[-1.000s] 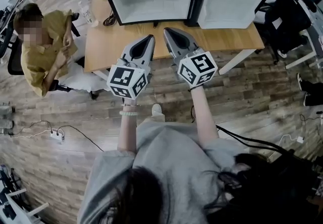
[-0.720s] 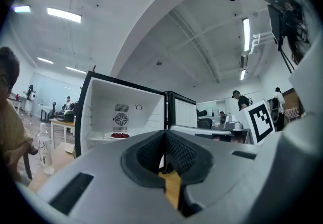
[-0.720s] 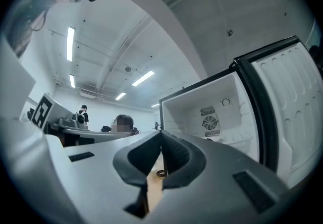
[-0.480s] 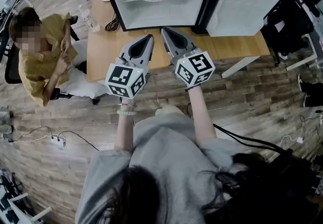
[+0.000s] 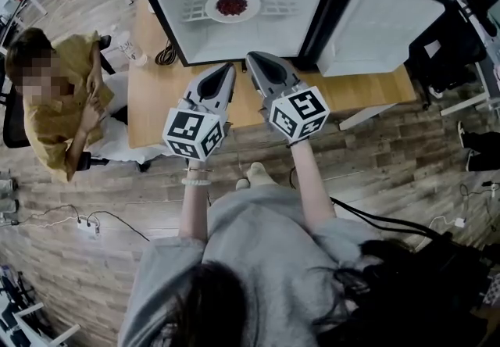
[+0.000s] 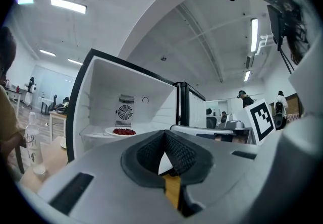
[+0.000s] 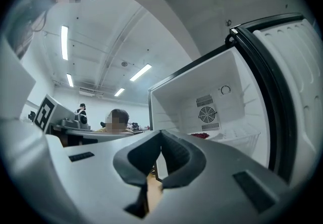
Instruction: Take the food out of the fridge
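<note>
A small fridge (image 5: 164, 1) stands open on the wooden table (image 5: 156, 103), its door (image 5: 383, 25) swung to the right. Inside, a white plate of red food (image 5: 232, 5) rests on the wire shelf; the same plate (image 6: 120, 131) shows in the left gripper view, and the red food (image 7: 201, 136) in the right gripper view. My left gripper (image 5: 228, 69) and right gripper (image 5: 254, 61) hover side by side over the table's front part, tips just short of the fridge opening. Both are shut with nothing between the jaws.
A person in a yellow shirt (image 5: 58, 103) sits at the table's left end. A clear water bottle (image 5: 125, 44) stands on the table's left corner beside the fridge. A cable (image 5: 166, 52) lies by the fridge's left side. Chairs (image 5: 445, 41) stand to the right.
Both grippers have moved forward toward the open fridge, staying side by side and shut. The fridge and plate now sit lower and closer in the head view.
</note>
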